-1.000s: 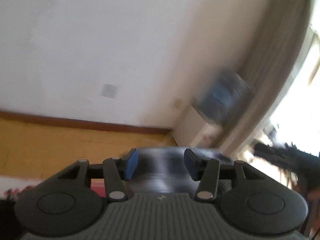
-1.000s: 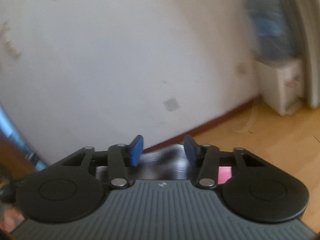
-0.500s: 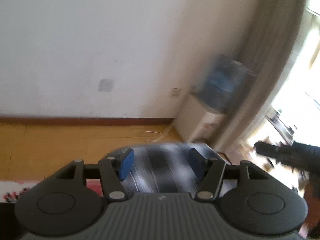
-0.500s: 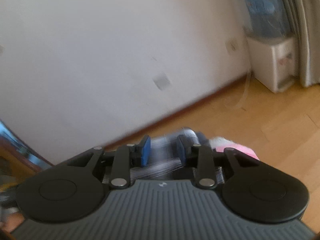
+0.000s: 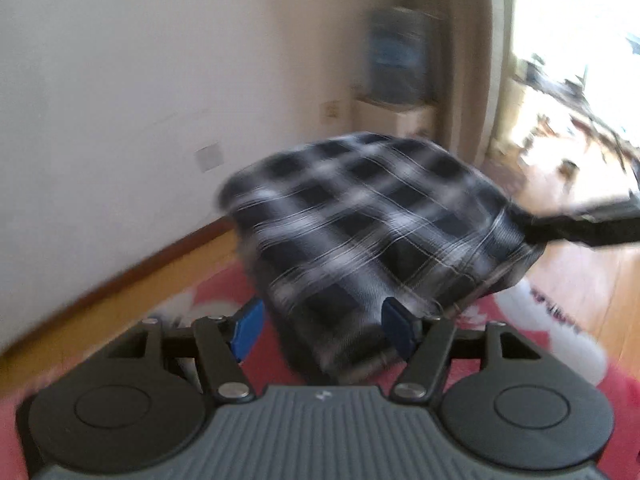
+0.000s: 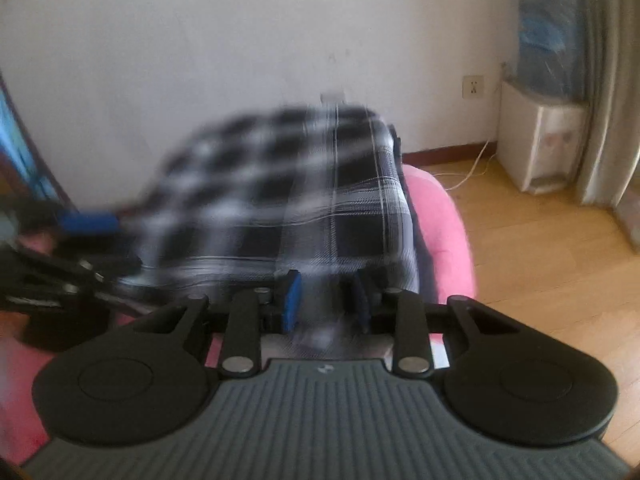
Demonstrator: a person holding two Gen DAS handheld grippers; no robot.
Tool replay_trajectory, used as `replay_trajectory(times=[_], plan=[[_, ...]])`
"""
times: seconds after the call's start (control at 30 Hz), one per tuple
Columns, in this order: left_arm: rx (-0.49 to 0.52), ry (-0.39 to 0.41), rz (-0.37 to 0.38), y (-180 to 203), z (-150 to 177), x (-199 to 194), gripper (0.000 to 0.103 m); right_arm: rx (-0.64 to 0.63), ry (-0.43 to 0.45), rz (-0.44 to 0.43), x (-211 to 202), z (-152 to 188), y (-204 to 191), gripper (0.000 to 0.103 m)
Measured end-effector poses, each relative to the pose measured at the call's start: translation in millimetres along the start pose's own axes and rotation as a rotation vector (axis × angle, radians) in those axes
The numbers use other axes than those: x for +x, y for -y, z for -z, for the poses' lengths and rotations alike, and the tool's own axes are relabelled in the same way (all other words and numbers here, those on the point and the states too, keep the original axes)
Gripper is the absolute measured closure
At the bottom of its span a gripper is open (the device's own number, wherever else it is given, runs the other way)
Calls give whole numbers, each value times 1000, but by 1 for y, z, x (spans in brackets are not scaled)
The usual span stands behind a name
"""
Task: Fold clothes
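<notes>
A black-and-white plaid garment (image 5: 372,216) hangs in the air, blurred by motion, above a red and pink mat (image 5: 224,296). My left gripper (image 5: 322,328) stands open; a fold of the garment lies between its blue fingers, against the right one only. My right gripper (image 6: 325,302) is shut on the near edge of the plaid garment (image 6: 280,200). In the left wrist view the right gripper (image 5: 528,226) comes in from the right and pinches the cloth's corner. The left gripper (image 6: 92,232) shows at the cloth's left edge in the right wrist view, too blurred to read.
A water dispenser (image 6: 544,136) stands in the corner by a grey curtain (image 6: 612,80), its cord trailing on the wooden floor (image 6: 540,248). A white wall (image 6: 240,40) with a socket (image 6: 473,86) lies behind. The pink mat (image 6: 440,220) bulges under the garment.
Both views have tipped down from the wall toward the mat. The plaid garment has billowed up into view. The right fingers have closed on it, and the left fingers have spread wider.
</notes>
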State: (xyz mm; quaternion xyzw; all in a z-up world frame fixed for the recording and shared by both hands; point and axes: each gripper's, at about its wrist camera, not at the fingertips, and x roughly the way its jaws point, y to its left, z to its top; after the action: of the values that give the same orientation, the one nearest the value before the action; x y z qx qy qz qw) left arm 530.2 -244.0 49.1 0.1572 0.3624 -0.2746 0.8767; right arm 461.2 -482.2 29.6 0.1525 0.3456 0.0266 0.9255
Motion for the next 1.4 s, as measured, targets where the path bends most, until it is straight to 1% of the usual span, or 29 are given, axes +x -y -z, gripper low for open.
replay_trajectory(times=[0.03, 0.07, 0.1, 0.13, 0.17, 0.23, 0.27, 0.3, 0.33, 0.37, 0.4, 0.43, 0.47, 0.5, 0.53, 0.6, 0.63, 0.67, 0.7, 0.8, 0.83, 0.93, 1.03, 1.13, 1.27, 1.4], plan=[[-34, -2, -4, 5, 7, -13, 32, 48, 14, -20, -16, 4, 1, 75], [-68, -3, -8, 10, 15, -26, 28, 81, 15, -19, -26, 10, 2, 75], [-101, -3, -12, 15, 22, -38, 25, 112, -4, -14, -40, 21, 2, 75], [-134, -4, -15, 20, 30, -51, 17, 137, -38, -4, -55, 33, 1, 75], [-167, -5, -19, 25, 37, -64, 13, 156, -71, 13, -66, 43, -2, 74], [-234, -7, -26, 35, 52, -89, 7, 171, -140, 48, -83, 65, -6, 67], [-253, -6, -30, 44, 59, -93, 6, 167, -165, 70, -90, 75, -11, 64], [-272, -4, -34, 53, 67, -97, 6, 158, -172, 99, -94, 83, -14, 56], [-283, 2, -36, 62, 72, -99, 6, 148, -176, 125, -98, 89, -17, 53], [-294, 9, -39, 70, 77, -102, 6, 132, -168, 144, -98, 89, -17, 51], [-304, 15, -42, 78, 82, -104, 6, 117, -157, 162, -99, 89, -19, 46], [-315, 22, -44, 86, 87, -106, 6, 105, -132, 179, -105, 92, -23, 36], [-322, 30, -46, 91, 90, -112, 6, 95, -108, 195, -113, 95, -26, 31], [-328, 39, -48, 95, 93, -118, 6, 86, -83, 213, -121, 96, -30, 22], [-333, 49, -58, 97, 94, -124, 6, 77, -59, 230, -129, 96, -34, 15], [-339, 66, -84, 102, 96, -142, 5, 60, -16, 263, -145, 98, -42, 12], [-338, 69, -93, 104, 95, -154, 4, 56, -12, 275, -153, 102, -47, 9], [-336, 73, -102, 107, 93, -166, 0, 52, -11, 283, -162, 106, -52, 6], [-337, 70, -107, 108, 92, -181, 0, 50, -14, 284, -171, 109, -58, 1], [-326, 45, -125, 117, 87, -212, 0, 37, -7, 289, -203, 118, -75, 1], [-321, 43, -135, 120, 86, -221, 0, 34, -6, 312, -214, 120, -81, 1], [-308, 40, -166, 130, 85, -250, 0, 24, 27, 445, -244, 126, -97, 1], [-310, 58, -126, 139, 90, -273, 0, 18, 57, 539, -270, 131, -107, 1], [-338, 28, -129, 145, 98, -288, 0, 30, 82, 567, -294, 138, -114, 1], [-353, -24, -168, 154, 109, -297, 0, 20, 82, 552, -318, 148, -119, 1], [-349, -22, -178, 161, 116, -306, 0, -5, 81, 558, -331, 155, -126, 1]])
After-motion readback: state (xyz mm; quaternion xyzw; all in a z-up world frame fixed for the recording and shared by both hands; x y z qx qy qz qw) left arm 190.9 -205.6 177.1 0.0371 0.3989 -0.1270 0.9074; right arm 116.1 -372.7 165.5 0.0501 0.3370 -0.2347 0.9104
